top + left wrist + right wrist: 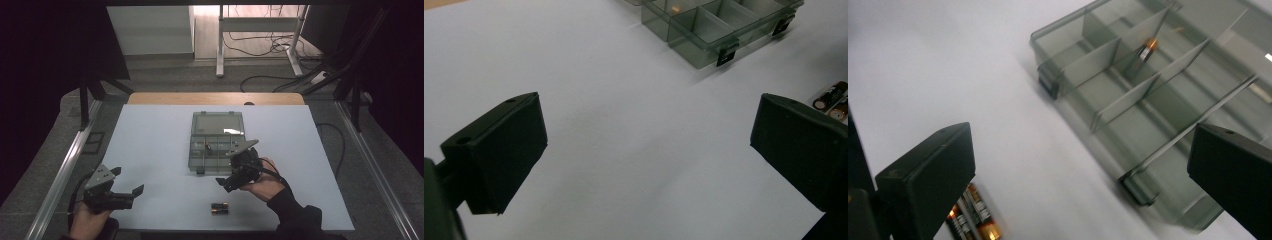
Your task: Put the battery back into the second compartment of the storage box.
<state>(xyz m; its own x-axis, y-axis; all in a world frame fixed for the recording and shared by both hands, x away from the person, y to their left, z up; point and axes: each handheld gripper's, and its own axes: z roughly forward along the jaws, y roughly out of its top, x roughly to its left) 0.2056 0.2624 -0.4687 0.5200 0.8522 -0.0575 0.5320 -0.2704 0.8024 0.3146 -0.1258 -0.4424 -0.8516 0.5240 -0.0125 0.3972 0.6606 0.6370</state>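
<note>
Near the middle of the table (pixel 150 150), the open compartment box (pixel 216 142) already holds one battery (pixel 1143 54); two batteries (pixel 220 208) lie by the near edge, still to go in. The right gripper (pixel 239 172) hovers released and empty between box and batteries, while the left gripper (pixel 129 192) waits released at the near-left corner.

Right gripper (pixel 223 183) hovers open between organizer box (pixel 216 141) and two batteries (pixel 219 208)

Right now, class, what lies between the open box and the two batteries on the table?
Bare table: in the right gripper view, nothing sits between the box and the batteries.
</note>
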